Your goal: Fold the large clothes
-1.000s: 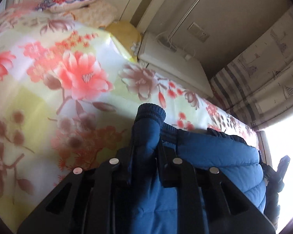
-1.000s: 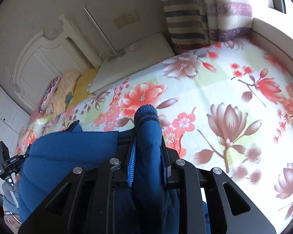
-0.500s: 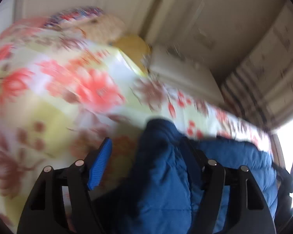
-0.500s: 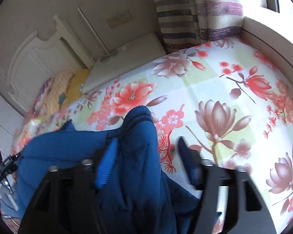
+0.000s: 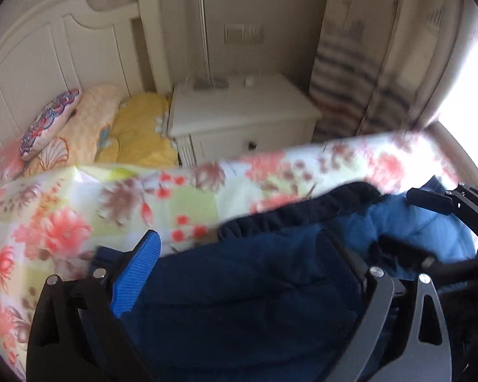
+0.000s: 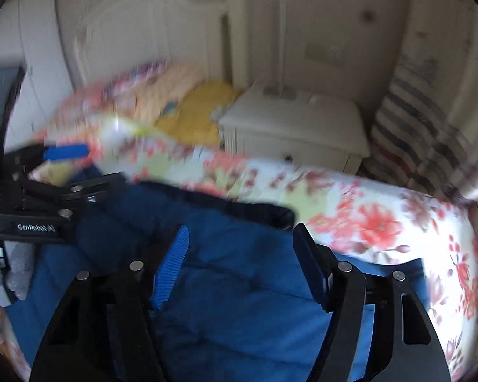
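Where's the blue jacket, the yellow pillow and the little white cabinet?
blue jacket (image 6: 239, 273): right wrist view, quilted middle.
yellow pillow (image 5: 143, 133): left wrist view, its middle.
white cabinet (image 5: 239, 108): left wrist view, its top.

Blurred by motion: floral bedspread (image 5: 79, 222) along its far edge, striped curtain (image 5: 350, 73), wall socket (image 6: 325, 52). Cut off by the lower edge: blue padded jacket (image 5: 239, 302), hiding the bedspread beneath. Washed out to white: window (image 5: 468, 89). Too smeared to read: pillows (image 6: 162, 95) in the right wrist view.

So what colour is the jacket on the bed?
Blue jacket, dark ribbed hem; clearest in the right wrist view.
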Demonstrator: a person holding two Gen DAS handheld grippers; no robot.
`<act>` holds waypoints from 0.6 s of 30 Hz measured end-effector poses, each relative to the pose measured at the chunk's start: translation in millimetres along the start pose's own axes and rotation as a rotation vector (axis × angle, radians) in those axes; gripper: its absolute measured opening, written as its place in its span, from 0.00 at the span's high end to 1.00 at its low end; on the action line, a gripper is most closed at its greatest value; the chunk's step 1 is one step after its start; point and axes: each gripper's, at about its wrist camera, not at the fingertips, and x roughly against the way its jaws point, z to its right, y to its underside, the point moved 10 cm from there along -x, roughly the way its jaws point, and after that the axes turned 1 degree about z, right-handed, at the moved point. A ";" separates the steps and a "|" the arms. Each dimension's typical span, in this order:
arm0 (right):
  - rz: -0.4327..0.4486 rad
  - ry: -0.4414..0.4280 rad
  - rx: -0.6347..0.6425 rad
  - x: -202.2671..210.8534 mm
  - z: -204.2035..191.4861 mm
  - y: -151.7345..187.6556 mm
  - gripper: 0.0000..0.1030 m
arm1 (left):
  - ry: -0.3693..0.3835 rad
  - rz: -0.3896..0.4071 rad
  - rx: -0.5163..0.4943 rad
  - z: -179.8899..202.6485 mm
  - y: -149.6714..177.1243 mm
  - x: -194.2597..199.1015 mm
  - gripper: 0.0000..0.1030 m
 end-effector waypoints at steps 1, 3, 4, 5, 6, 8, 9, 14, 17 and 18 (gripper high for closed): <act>0.003 0.017 0.008 -6.4 -0.2 2.6 0.34 | -0.019 -0.043 -0.014 2.2 11.7 -18.3 0.05; 0.019 0.039 0.015 -9.3 0.8 4.0 0.34 | -0.014 -0.070 0.010 -2.2 23.4 -35.7 0.04; 0.028 0.042 0.016 -11.2 0.9 4.3 0.33 | -0.014 -0.062 0.016 -3.2 23.3 -35.2 0.04; 0.034 0.041 0.012 -12.5 1.7 4.2 0.33 | -0.011 -0.059 0.020 -3.3 23.4 -36.4 0.04; 0.044 0.039 0.008 -13.4 2.3 4.3 0.32 | -0.011 -0.053 0.025 -3.6 24.4 -36.7 0.04; 0.060 0.029 -0.004 -13.1 2.7 6.8 0.32 | -0.010 -0.036 0.026 -3.7 25.3 -35.9 0.04; 0.068 0.023 -0.013 -13.1 3.9 6.8 0.32 | -0.002 -0.028 0.034 -3.9 25.4 -35.2 0.04; 0.065 -0.033 -0.022 -4.1 3.7 6.0 0.29 | 0.025 -0.025 0.041 -5.5 21.1 -36.0 0.05; 0.095 0.005 -0.078 33.4 33.9 4.1 0.30 | -0.014 0.046 0.053 -18.8 12.5 -6.3 0.06; 0.130 0.018 -0.096 47.2 45.9 4.8 0.29 | -0.041 0.110 0.052 -27.8 9.7 13.5 0.06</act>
